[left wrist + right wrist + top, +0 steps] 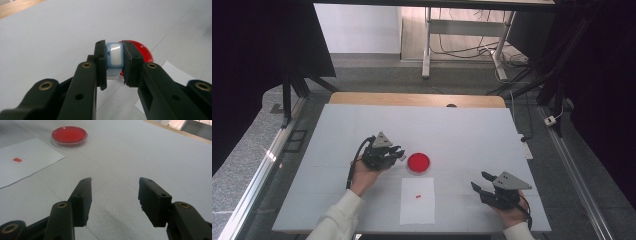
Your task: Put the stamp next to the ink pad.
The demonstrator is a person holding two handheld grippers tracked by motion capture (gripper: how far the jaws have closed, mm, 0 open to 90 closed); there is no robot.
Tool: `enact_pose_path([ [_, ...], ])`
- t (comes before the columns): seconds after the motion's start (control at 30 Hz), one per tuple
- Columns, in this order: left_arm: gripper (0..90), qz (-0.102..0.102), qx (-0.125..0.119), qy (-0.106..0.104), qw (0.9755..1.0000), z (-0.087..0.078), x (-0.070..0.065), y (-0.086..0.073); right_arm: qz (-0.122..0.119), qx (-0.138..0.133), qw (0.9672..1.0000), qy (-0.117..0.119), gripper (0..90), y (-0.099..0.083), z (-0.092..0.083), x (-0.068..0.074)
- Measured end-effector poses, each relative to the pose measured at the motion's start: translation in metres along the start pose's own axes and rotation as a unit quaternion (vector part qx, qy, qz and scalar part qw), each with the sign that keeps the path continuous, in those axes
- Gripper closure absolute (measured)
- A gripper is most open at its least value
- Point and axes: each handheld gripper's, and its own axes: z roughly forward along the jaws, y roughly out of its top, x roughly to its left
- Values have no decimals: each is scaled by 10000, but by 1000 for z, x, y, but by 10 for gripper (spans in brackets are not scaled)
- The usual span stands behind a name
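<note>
So the left gripper has its jaws clamped on a small light-blue block with a white, glossy face. The pads press on both of its sides, and in the left gripper view the block sits upright right at the jaw tips. From the high view that gripper hangs over the middle of the tabletop, just left of the red dish, with the person's left hand wrapped around it from below. I can't tell whether the block touches the dish or just sits close beside it.

The red dish is a shallow round one with a clear rim, sitting roughly mid-table. Just on the near side of it lies a white sheet of paper, running toward the near edge, with a tiny red rectangle on it.

The right gripper is gaping, nothing between its jaws, just bare table. In the high view it sits near the near right corner of the tabletop, well apart from the dish and the paper, jaws pointing left toward them.
</note>
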Motion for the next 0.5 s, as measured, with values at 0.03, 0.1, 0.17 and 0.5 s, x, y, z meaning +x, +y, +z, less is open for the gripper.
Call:
enact_pose_path([
  [0.03,748,-10,31,-3,10000,2,1,-1,-7,8,10000,-6,445,0,0,0],
  [0.1,748,26,119,68,9999,6,2,-1,-4,13,10000,-9,445,0,0,0],
  [0.17,747,31,215,138,9997,9,2,-2,-4,29,10000,-18,445,0,0,-1],
  [0.5,746,28,443,214,9988,17,6,-5,-52,51,10000,-43,445,-1,1,0],
])
